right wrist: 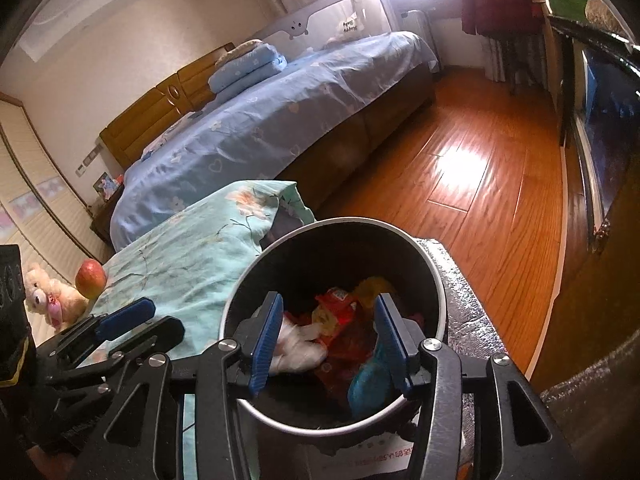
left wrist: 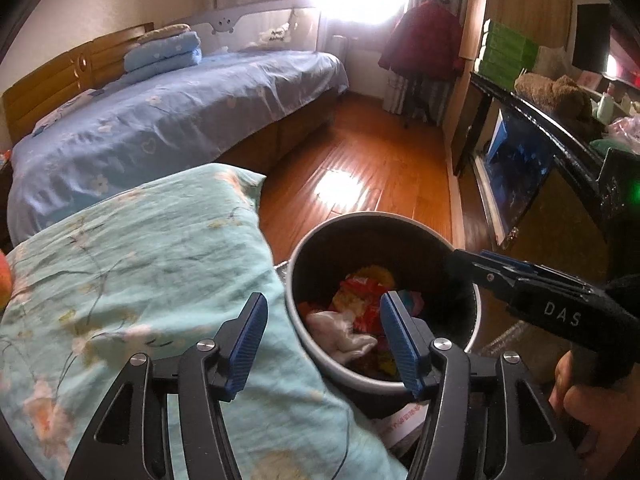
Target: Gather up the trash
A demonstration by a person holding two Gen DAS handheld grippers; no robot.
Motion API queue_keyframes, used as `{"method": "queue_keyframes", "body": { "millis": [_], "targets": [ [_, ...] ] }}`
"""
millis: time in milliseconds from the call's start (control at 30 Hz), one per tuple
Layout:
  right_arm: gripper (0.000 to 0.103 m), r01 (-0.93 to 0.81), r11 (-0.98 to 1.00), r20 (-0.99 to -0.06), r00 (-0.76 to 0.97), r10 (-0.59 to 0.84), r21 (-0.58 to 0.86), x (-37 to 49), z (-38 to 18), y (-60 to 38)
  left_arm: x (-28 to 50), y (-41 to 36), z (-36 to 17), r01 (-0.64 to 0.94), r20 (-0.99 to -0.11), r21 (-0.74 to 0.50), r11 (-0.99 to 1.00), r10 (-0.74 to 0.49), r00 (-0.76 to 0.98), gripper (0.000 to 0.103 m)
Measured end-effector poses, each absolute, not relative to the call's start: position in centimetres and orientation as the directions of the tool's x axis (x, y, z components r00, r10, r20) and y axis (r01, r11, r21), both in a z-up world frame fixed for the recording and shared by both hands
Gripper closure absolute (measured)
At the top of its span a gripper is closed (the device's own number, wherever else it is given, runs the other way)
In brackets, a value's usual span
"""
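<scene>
The trash bin [right wrist: 336,320], a round dark pail with a pale rim, stands on the floor against the near edge of a surface draped in a teal floral sheet [left wrist: 132,264]. Inside lie the collected scraps: a white crumpled tissue [right wrist: 296,344], red and yellow snack wrappers [right wrist: 340,316] and a blue wrapper [right wrist: 370,384].

The left tongs [left wrist: 324,344] stand spread and empty, straddling the bin's rim where it meets the sheet. The right tongs [right wrist: 326,344] are also spread with nothing pinched, poised over the bin's mouth.

Risks, as I judge them: either tool could clip the rim and tip the bin, spilling wrappers onto the wooden floor [right wrist: 460,184]. The left tongs could snag the sheet's loose edge. An apple [right wrist: 91,279] at the sheet's far left edge could roll off if the cloth is tugged. The two tools are close, so they could knock together
</scene>
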State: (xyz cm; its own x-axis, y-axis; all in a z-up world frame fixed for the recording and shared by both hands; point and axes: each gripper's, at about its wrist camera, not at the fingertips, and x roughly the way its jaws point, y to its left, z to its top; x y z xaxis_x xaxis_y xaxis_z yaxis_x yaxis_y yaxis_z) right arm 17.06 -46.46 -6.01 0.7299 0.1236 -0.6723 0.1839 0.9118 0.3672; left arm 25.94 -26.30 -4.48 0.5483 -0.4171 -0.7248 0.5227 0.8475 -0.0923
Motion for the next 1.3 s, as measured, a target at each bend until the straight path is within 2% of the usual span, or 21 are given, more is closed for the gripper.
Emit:
{"method": "queue_keyframes", "body": {
  "millis": [133,367,433,633,833,1000,1033,1067,1100,1133,1167,1200,1300],
  "targets": [
    [0.042,0.178,0.913,-0.657,0.745,0.119,0.367,16.3,-5.4,-45.5,24.7,-23.5,-4.3,0.491,-0.713,-0.119,0.863,-0.419,0.563,0.045],
    [0.033,0.130,0.920,-0.636,0.757,0.148,0.370,14.8,-4.9,-41.9,21.7,-18.5,-4.2,0.412,-0.693,-0.135,0.901,-0.383,0.611,0.045],
    [0.027,0.117,0.921,-0.630,0.760,0.158,0.371,14.6,-4.7,-41.0,20.9,-17.2,-4.1,0.389,-0.689,-0.138,0.911,-0.370,0.623,0.045],
    [0.017,0.070,0.932,-0.604,0.778,0.172,0.356,13.6,-4.2,-37.5,18.0,-13.9,-3.9,0.322,-0.678,-0.129,0.938,-0.320,0.662,0.045],
    [0.015,0.029,0.944,-0.589,0.788,0.181,0.329,13.2,-4.1,-34.3,15.8,-10.8,-3.2,0.254,-0.653,-0.114,0.960,-0.265,0.709,0.045],
    [0.015,-0.008,0.960,-0.539,0.826,0.165,0.281,12.6,-2.2,-32.1,13.6,-8.4,-1.1,0.193,-0.590,-0.090,0.977,-0.208,0.780,0.044],
    [0.015,-0.019,0.966,-0.515,0.843,0.155,0.260,12.4,-1.3,-31.5,13.0,-7.9,-0.6,0.179,-0.569,-0.088,0.980,-0.197,0.798,0.042],
    [0.015,-0.027,0.969,-0.495,0.856,0.149,0.245,12.1,-0.6,-31.1,12.3,-7.4,0.1,0.157,-0.542,-0.082,0.984,-0.176,0.822,0.036],
    [0.010,-0.036,0.973,-0.469,0.872,0.143,0.229,11.9,0.1,-30.7,11.6,-6.9,0.7,0.131,-0.514,-0.078,0.988,-0.152,0.844,0.025],
    [0.000,-0.047,0.977,-0.434,0.891,0.135,0.208,11.4,0.8,-30.2,11.0,-6.5,1.1,0.101,-0.485,-0.072,0.992,-0.124,0.866,0.017],
    [0.000,-0.057,0.980,-0.396,0.909,0.129,0.189,11.0,1.4,-29.7,10.3,-6.2,1.4,0.069,-0.458,-0.064,0.996,-0.091,0.884,0.006],
    [0.000,-0.066,0.982,-0.373,0.919,0.130,0.180,10.8,1.7,-29.5,9.6,-5.9,1.5,0.034,-0.427,-0.051,0.998,-0.052,0.903,0.001],
    [0.000,-0.074,0.987,-0.346,0.931,0.120,0.143,10.6,1.8,-28.5,8.1,-5.9,1.2,-0.019,-0.391,-0.005,1.000,0.016,0.920,0.001]
  ]
}}
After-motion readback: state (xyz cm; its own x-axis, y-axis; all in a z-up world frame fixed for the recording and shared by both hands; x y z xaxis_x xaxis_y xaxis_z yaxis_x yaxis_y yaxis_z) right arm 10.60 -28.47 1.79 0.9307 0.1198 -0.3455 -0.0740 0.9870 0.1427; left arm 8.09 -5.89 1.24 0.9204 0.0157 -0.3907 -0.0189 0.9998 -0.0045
